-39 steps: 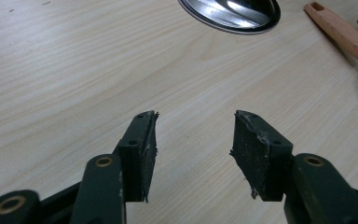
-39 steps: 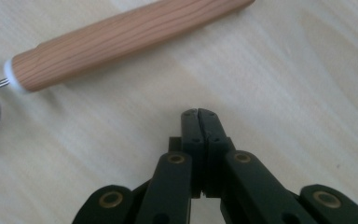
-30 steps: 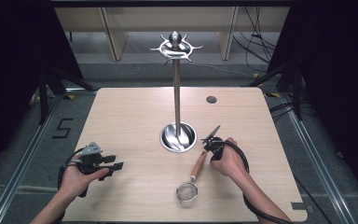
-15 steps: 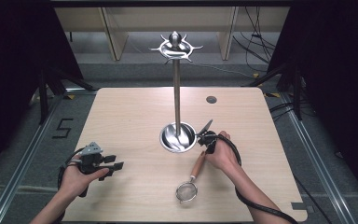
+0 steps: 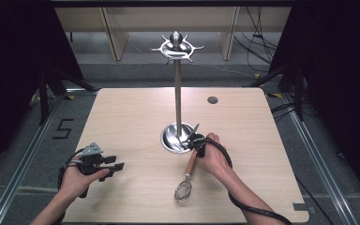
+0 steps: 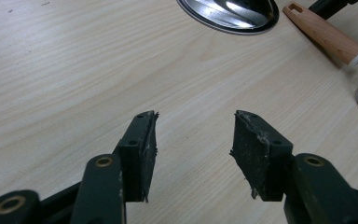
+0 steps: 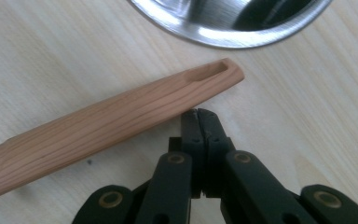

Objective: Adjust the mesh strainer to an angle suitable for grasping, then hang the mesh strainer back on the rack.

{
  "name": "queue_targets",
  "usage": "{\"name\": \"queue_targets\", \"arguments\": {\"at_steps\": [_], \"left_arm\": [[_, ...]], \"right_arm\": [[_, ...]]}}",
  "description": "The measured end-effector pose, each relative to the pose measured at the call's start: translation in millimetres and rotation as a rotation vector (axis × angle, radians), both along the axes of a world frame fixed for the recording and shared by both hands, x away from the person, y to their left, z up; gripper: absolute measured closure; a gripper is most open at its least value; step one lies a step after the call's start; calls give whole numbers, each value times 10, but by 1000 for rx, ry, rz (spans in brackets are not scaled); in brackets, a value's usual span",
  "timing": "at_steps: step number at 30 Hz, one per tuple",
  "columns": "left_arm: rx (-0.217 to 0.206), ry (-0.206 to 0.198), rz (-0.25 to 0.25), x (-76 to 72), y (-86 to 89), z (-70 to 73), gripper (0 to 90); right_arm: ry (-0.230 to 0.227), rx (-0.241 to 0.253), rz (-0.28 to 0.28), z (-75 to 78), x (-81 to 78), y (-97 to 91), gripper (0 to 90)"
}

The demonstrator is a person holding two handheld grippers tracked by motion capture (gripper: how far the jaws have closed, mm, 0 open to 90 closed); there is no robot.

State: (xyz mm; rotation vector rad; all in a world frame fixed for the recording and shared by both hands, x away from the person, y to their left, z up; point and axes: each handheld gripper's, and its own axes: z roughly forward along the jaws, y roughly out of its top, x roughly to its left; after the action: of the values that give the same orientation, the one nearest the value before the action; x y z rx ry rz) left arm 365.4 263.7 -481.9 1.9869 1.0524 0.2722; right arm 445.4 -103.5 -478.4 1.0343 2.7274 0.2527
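Right gripper (image 7: 200, 114) low over the table (image 5: 122, 117), jaws pressed together with nothing between them, tips just beside the wooden handle (image 7: 112, 116) of a small strainer (image 5: 187, 176). Closed tips near the handle's slotted end, on its near side in the right gripper view; touching or a hair apart, cannot tell. Strainer flat on the wood, handle end pointing toward the round steel base (image 5: 177, 138) of the hanging stand (image 5: 177, 89), wire mesh ring (image 5: 183, 191) toward the person's edge. Handle end close to the base rim but apart from it. Right hand (image 5: 213, 157) beside the handle, cable looping back along the forearm.

Left gripper (image 6: 193, 140) well apart on the left side of the table, held in the left hand (image 5: 79, 176), jaws spread wide over bare wood, gripping nothing. Steel base and strainer handle far off at the top of the left gripper view.
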Motion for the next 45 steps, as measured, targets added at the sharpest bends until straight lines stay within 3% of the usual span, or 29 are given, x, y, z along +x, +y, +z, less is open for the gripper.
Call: {"name": "queue_targets", "arguments": {"at_steps": [3,6,9,11,12,13,14,15,17,18,20,21,22,24,26,27,28,30,31,32,34,35,36,40,42,45], "left_arm": [[-5,5,-4,1,0,-1,484],[-1,2,-5,3,-2,-1,484],[17,5,-21,8,10,4,484],[13,8,-19,12,2,1,484],[3,7,-11,14,-10,-2,484],[2,8,-11,18,-16,-2,484],[17,7,-22,24,-12,1,484],[-8,5,-8,22,-38,-12,484],[3,17,-18,21,-36,-10,484],[3,15,-17,18,-36,-16,484],[4,8,-11,8,-26,-21,484],[18,12,-22,8,-3,-12,484],[-5,7,-8,3,-12,-15,484],[-2,1,-5,-5,-3,1,484],[21,6,-21,-16,22,1,484],[0,2,-2,-26,12,-12,483],[2,1,-2,-24,23,-10,483],[5,-1,9,-22,27,4,484],[28,-1,0,-17,38,13,484],[16,-1,-6,-12,27,4,483],[12,1,-11,-16,3,-2,483],[-4,0,-5,-16,-14,-12,483],[2,2,-9,-7,-17,-10,483],[-4,-2,-11,-4,-14,-13,482],[21,10,-27,-2,12,4,482],[-1,17,-10,-5,-4,-1,482]], "right_arm": [[-9,-12,34,6,-17,13,900],[3,5,30,25,-33,10,900],[25,64,-70,80,-69,0,824],[39,77,-90,111,-62,-18,790],[80,124,-180,177,-77,-52,746],[74,147,-215,209,-94,-59,738],[110,197,-272,285,-123,-69,703],[110,197,-272,285,-123,-69,703],[156,243,-308,320,-147,-65,657],[159,245,-327,323,-162,-53,645],[121,235,-333,311,-194,-33,614],[135,234,-357,318,-213,-4,605],[139,224,-356,321,-218,0,600],[139,226,-360,298,-230,17,588],[148,231,-363,268,-235,41,565],[155,224,-381,263,-242,61,547],[144,214,-364,245,-234,57,542],[146,209,-385,233,-243,89,555],[146,209,-385,233,-243,89,555],[184,241,-387,230,-247,89,558],[175,248,-383,212,-252,88,537],[176,207,-440,232,-279,132,526],[191,220,-456,216,-301,148,508],[193,197,-442,181,-313,154,500],[211,183,-465,177,-323,172,510],[232,190,-489,143,-321,177,500]]}}
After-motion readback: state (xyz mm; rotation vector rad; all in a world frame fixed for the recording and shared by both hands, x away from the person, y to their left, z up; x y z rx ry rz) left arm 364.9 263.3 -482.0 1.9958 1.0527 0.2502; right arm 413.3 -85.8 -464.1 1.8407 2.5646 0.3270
